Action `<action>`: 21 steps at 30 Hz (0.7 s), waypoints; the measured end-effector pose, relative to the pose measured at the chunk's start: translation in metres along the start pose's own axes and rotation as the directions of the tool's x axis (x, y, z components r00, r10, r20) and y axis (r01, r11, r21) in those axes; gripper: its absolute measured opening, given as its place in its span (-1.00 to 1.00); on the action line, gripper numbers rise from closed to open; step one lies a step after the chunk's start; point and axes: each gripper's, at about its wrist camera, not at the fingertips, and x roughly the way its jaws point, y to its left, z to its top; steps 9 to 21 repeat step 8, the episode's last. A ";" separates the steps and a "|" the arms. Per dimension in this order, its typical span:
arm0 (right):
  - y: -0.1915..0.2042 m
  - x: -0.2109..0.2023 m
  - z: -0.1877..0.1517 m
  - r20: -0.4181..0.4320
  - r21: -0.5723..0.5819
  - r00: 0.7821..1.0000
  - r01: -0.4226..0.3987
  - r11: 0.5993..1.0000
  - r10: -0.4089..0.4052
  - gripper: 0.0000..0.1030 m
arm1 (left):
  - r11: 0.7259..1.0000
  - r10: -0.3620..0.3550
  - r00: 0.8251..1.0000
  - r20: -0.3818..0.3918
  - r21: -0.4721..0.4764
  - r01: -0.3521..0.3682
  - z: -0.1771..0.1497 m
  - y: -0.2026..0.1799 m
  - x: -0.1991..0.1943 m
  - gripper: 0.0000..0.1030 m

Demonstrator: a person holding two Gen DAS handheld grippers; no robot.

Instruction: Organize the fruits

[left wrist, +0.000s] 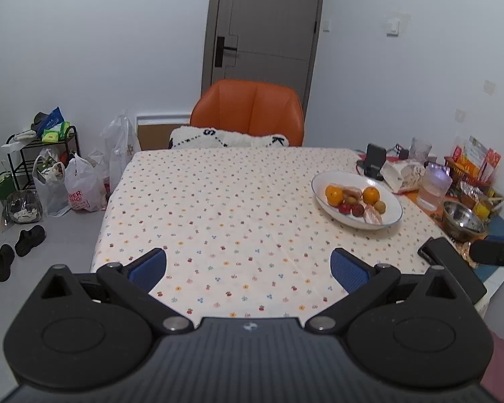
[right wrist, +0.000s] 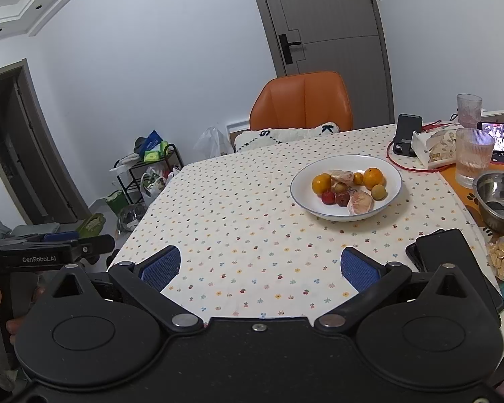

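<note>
I hold the left gripper (left wrist: 248, 270) and right gripper (right wrist: 260, 267) above the near table edge, jaws wide, empty. All fruits (right wrist: 347, 186) lie in the white plate (right wrist: 300, 186), far right: sorted already, or possibly awaiting sorting.

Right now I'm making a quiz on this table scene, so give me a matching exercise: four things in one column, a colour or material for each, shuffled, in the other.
Things:
1. chair
2. plate
3. bowl
4. gripper pads

Colour or material:
A. blue
B. shiny metal
C. orange
D. white with a dark rim

Pairs: 1-C, 2-D, 3-B, 4-A
</note>
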 end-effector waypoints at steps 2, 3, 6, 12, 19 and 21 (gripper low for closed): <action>0.000 0.000 0.000 -0.001 -0.002 1.000 0.000 1.000 0.000 1.00 | 1.000 -0.005 1.000 0.009 -0.007 0.005 0.001 0.001 -0.002 1.00; -0.001 0.000 0.000 -0.001 -0.002 1.000 -0.001 1.000 0.001 1.00 | 1.000 -0.007 1.000 0.011 -0.006 0.007 0.002 0.000 -0.003 1.00; 0.000 0.001 0.000 -0.003 0.001 1.000 0.002 1.000 -0.002 1.00 | 1.000 -0.012 1.000 0.010 0.003 0.012 0.003 -0.002 -0.003 1.00; 0.000 0.001 0.002 -0.006 0.000 1.000 0.008 1.000 -0.008 1.00 | 1.000 -0.022 1.000 0.014 0.007 0.022 0.004 -0.003 -0.003 1.00; 0.000 0.001 0.002 -0.006 0.000 1.000 0.008 1.000 -0.008 1.00 | 1.000 -0.022 1.000 0.014 0.007 0.022 0.004 -0.003 -0.003 1.00; 0.000 0.001 0.002 -0.006 0.000 1.000 0.008 1.000 -0.008 1.00 | 1.000 -0.022 1.000 0.014 0.007 0.022 0.004 -0.003 -0.003 1.00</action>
